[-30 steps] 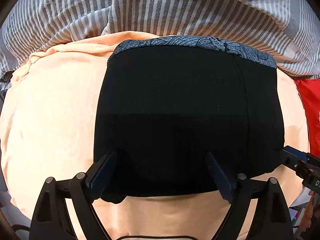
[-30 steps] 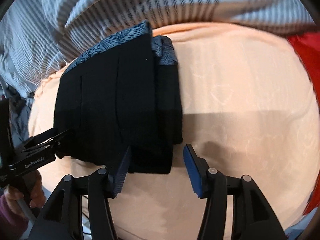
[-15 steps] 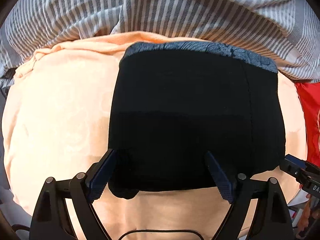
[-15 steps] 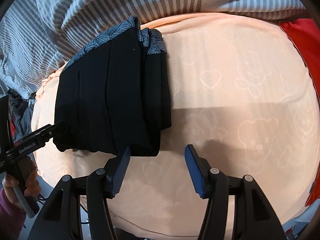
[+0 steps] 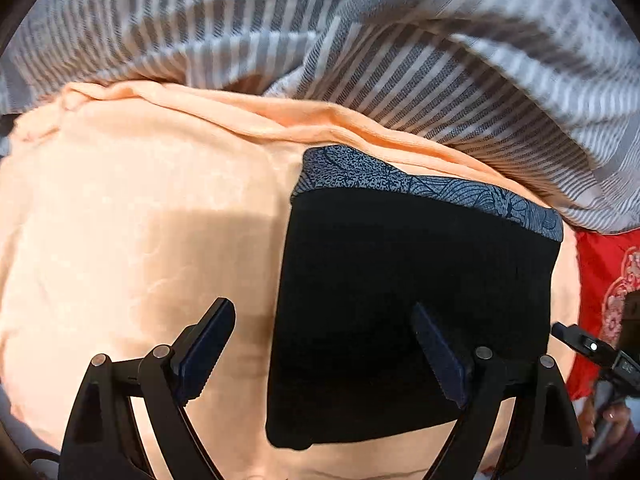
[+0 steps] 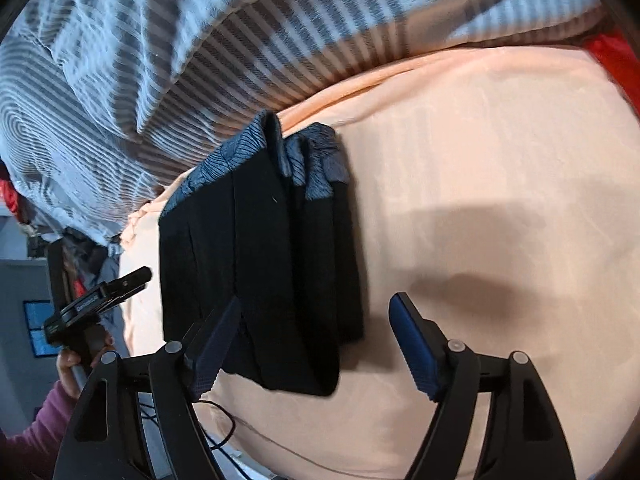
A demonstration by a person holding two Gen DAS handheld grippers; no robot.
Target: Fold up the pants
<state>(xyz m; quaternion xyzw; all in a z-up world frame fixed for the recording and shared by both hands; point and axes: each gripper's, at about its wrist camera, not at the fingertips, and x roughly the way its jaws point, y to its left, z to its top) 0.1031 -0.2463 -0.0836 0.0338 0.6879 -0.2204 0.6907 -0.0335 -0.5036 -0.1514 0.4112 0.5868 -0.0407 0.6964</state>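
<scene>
The black pants (image 5: 416,312) lie folded into a thick rectangle on the peach blanket (image 5: 120,240), with the blue-grey patterned waistband at the far end. My left gripper (image 5: 322,306) hangs open above their left edge, one finger over the blanket and one over the black cloth. In the right wrist view the pants (image 6: 260,260) show stacked layers. My right gripper (image 6: 318,302) stands over their near right corner with its jaws opening and the pads off the cloth. The left gripper (image 6: 132,280) appears there beside the pants' left side.
A grey-and-white striped duvet (image 5: 360,40) is heaped along the far side of the blanket. Red patterned cloth (image 5: 600,264) lies at the right edge. A hand with a purple sleeve (image 6: 76,360) holds the left gripper. A thin dark cable (image 6: 224,428) runs by the blanket's near edge.
My left gripper has slid left, so the pants now sit right of centre in its view. My right gripper's jaws have spread wider and it has shifted sideways a little.
</scene>
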